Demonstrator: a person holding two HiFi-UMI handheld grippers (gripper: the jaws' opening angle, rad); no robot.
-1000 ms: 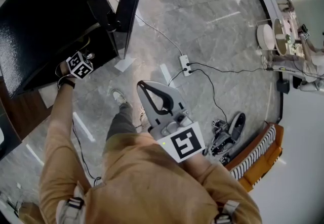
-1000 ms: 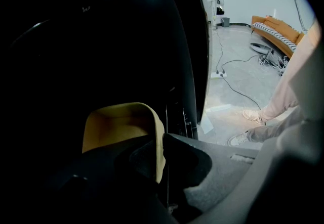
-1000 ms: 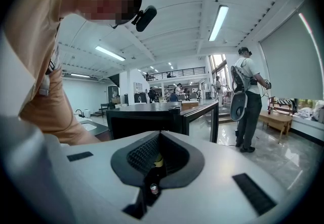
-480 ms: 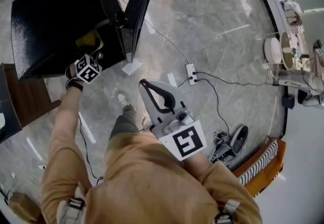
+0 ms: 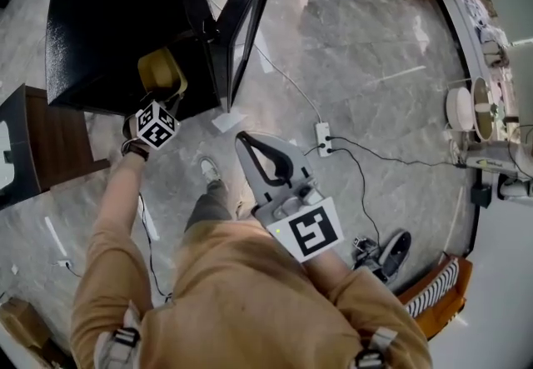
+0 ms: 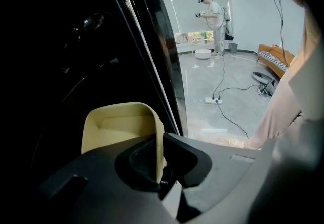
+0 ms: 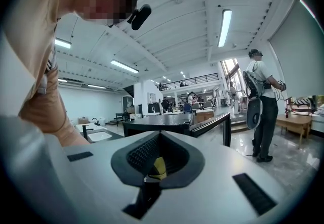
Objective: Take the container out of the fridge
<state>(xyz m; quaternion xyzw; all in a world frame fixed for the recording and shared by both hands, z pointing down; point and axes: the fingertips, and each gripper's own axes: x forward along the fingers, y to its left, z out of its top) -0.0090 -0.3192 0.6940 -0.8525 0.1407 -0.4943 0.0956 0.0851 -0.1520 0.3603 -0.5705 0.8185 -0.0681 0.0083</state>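
Container (image 5: 161, 74), yellow, open-topped: at the open front edge of the black fridge (image 5: 108, 17), toward 10 o'clock in the head view; fridge door (image 5: 246, 17) ajar at its 3 o'clock; left gripper (image 6: 161, 142), fingers narrow, pinching the container's near wall; right gripper (image 5: 240, 140), near centre, pointing to 11 o'clock, fingertips closed together; power strip (image 5: 323, 138) on the floor.

Left tongs (image 6: 162, 142) have pulled the container (image 5: 161, 72) from the fridge (image 5: 117, 17).

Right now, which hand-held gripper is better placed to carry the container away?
Left: the left hand-held gripper grips the yellow container by its wall beside the fridge; the right hand-held gripper is shut, near the person.
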